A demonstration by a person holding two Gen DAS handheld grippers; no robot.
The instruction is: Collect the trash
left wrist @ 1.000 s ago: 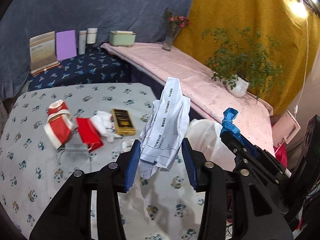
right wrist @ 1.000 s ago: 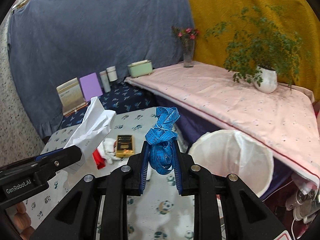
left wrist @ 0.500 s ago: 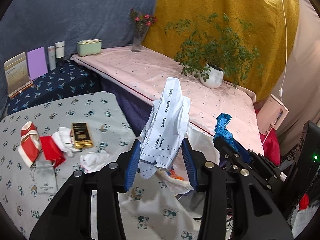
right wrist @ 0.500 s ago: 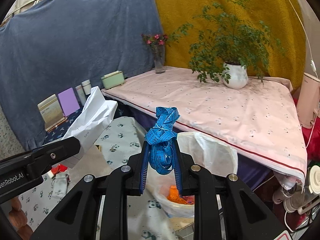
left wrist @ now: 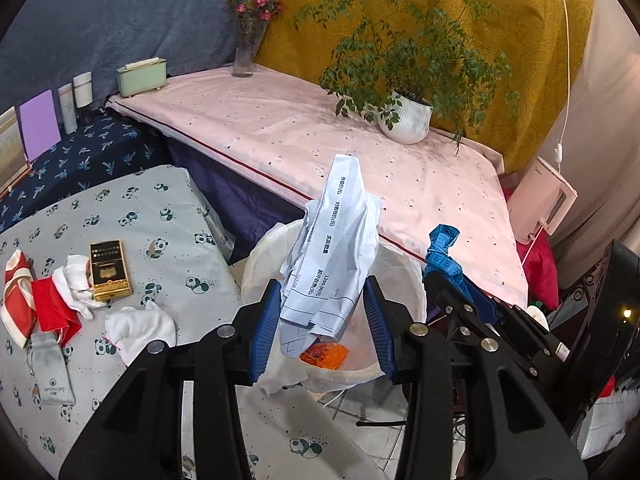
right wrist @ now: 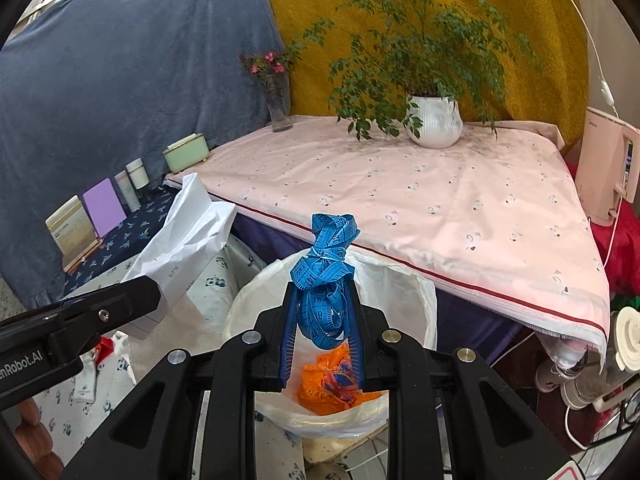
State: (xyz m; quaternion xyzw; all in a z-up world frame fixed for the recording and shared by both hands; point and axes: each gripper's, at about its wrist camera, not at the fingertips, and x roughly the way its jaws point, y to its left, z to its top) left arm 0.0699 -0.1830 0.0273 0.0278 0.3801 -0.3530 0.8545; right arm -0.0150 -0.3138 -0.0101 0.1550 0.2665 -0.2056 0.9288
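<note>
Panda-print table (left wrist: 168,216) litter shows only left; appliances (right wrist: 580,376) only right.

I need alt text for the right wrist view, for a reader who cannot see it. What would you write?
The right gripper holds a bunched blue measuring tape above a white-lined trash bin that contains an orange wrapper. At left, the left gripper holds crumpled white paper. Behind stands a pink-covered table with a potted plant.
</note>
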